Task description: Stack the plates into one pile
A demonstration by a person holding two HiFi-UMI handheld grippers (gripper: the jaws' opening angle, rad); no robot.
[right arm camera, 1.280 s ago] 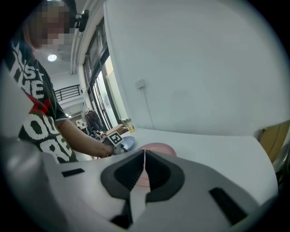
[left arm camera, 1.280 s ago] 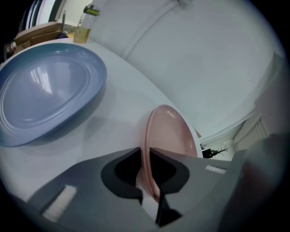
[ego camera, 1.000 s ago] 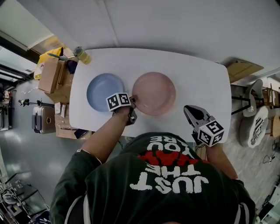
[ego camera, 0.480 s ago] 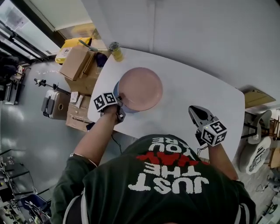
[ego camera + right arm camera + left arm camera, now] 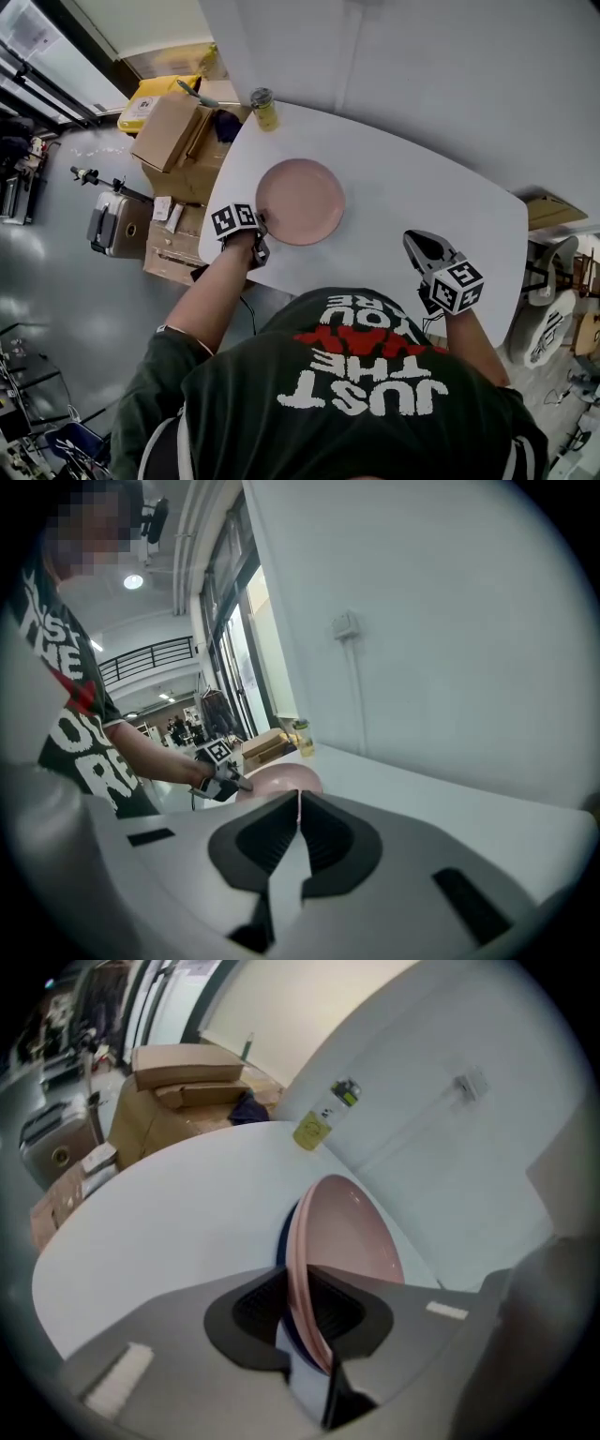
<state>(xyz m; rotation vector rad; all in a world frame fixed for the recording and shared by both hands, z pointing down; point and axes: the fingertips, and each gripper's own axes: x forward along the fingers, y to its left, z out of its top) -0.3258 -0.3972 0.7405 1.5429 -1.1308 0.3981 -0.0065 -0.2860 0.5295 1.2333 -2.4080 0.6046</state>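
A pink plate lies on the white table, covering the blue plate almost fully. In the left gripper view only a dark blue sliver of the blue plate shows under the pink plate. My left gripper is at the pink plate's near-left rim, shut on that rim. My right gripper is shut and empty, over the table's near right part, well apart from the plates. From the right gripper view the pink plate is seen far off.
A yellow bottle stands at the table's far left corner. Beyond the left edge are cardboard boxes and a grey case on the floor. A wall runs along the table's far side.
The left gripper has carried the pink plate leftward from beside the blue plate to on top of it, so the blue plate is now covered. The right gripper stays shut and empty.
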